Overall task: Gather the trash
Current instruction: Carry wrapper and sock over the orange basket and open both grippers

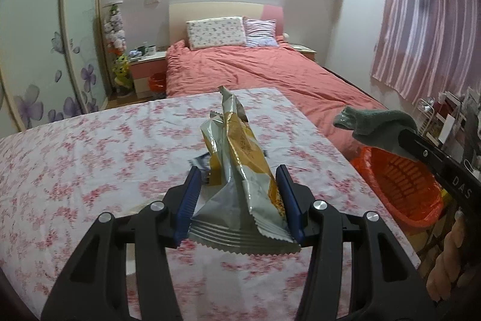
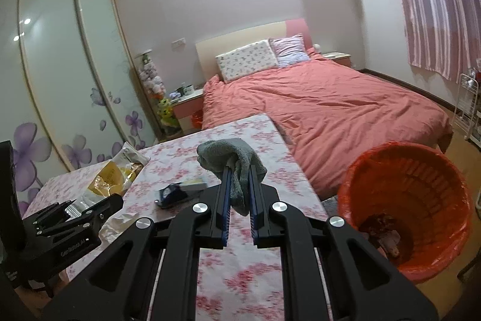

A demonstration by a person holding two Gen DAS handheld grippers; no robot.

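My left gripper (image 1: 239, 173) is shut on a crumpled silver and yellow snack wrapper (image 1: 237, 152) and holds it above the floral-cloth table (image 1: 90, 158). The wrapper also shows in the right wrist view (image 2: 111, 179). My right gripper (image 2: 240, 170) is shut on a grey-green sock (image 2: 234, 161), held above the table's right side; the sock also shows in the left wrist view (image 1: 375, 125), over the orange bin. The orange bin (image 2: 405, 194) with a red liner stands on the floor right of the table and has some trash at its bottom.
A dark blue wrapper and a small yellow-white packet (image 2: 183, 190) lie on the table, with a crumpled white tissue (image 2: 120, 220) near its left edge. A bed with a pink cover (image 2: 330, 110) stands behind the table. A white wire rack (image 2: 469, 107) is at the far right.
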